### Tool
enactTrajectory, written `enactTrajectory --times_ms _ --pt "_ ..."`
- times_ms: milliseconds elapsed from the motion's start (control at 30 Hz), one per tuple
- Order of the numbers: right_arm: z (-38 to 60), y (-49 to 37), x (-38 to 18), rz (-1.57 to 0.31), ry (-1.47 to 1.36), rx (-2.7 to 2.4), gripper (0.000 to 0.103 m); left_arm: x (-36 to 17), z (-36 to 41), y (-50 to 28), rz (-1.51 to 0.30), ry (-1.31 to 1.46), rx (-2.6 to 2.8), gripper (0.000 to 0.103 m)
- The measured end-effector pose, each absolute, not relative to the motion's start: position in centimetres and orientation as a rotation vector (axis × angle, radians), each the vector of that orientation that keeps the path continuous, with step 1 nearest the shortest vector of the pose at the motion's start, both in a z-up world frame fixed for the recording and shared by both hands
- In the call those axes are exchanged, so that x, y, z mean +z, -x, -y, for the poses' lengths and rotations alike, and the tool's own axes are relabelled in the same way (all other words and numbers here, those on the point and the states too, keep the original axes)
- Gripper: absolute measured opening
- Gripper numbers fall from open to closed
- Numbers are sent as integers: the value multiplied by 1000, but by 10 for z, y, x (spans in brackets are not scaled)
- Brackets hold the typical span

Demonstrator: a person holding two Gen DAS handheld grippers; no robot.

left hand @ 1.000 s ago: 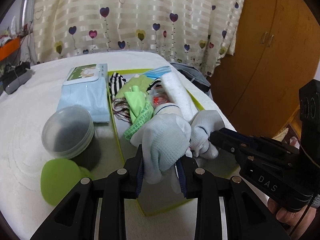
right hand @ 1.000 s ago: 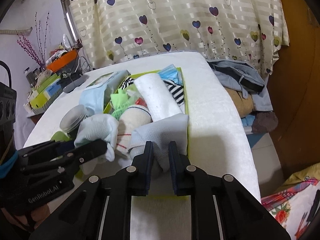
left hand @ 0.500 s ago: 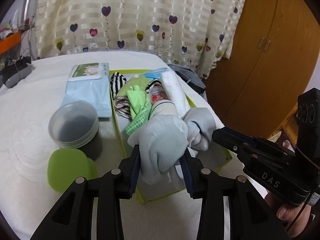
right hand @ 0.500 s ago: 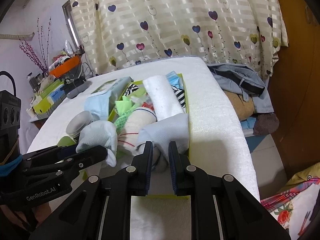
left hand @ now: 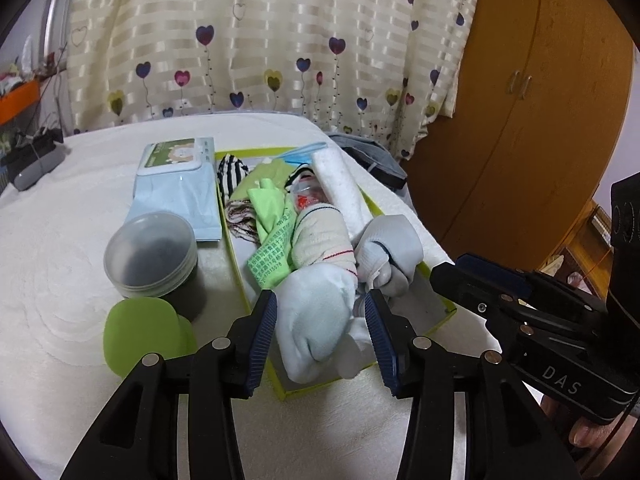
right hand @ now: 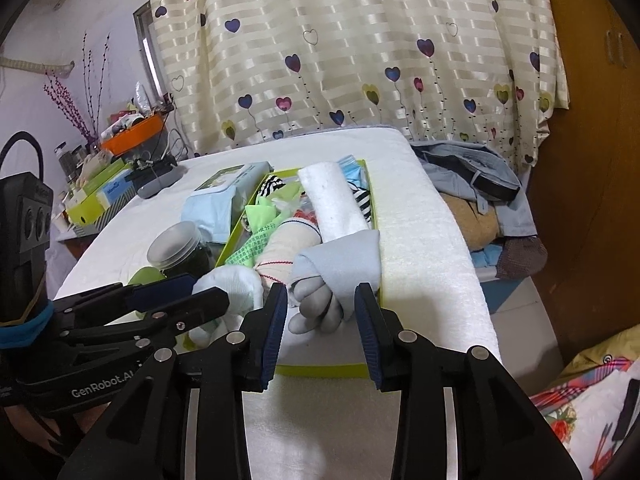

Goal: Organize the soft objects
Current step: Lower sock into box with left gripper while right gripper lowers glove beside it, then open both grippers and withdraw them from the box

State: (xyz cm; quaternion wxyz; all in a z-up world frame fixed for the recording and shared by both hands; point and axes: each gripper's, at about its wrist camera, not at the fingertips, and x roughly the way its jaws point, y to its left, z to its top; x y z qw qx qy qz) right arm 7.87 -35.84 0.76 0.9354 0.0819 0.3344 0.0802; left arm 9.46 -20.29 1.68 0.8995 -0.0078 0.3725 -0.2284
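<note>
A lime-green tray [left hand: 371, 207] on the white bed holds soft things. A pale blue-white sock [left hand: 316, 320] lies at its near end between the jaws of my left gripper [left hand: 322, 312], which are opening; the right pad stands clear of it. A grey sock [right hand: 336, 264] rests on the tray's near right side between the jaws of my right gripper [right hand: 320, 304], also opening, with gaps at both pads. Behind them lie a cream sock with red stripes [left hand: 320, 236], a rolled white towel [left hand: 336, 188] and green and striped cloths. The right gripper [left hand: 452, 274] shows at the right of the left wrist view.
Left of the tray sit a wet-wipes pack [left hand: 176, 184], a clear round jar [left hand: 152, 252] and a green round lid [left hand: 140, 332]. A pile of clothes [right hand: 472, 184] lies off the bed's right edge. A wooden wardrobe [left hand: 520, 120] stands to the right.
Both pairs of jaws have spread apart and let go of their socks, which now rest in the tray. Both grippers have drawn back a little.
</note>
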Motion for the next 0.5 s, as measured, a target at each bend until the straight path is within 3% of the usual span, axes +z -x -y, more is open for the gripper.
enactTrajectory --times_ms 267,500 --pt "348 -70 13 -682 -135 178 37 22 197 -85 -762 6 -444 45" --pt "334 -58 19 -679 -103 173 46 28 186 -71 -745 -5 -419 45"
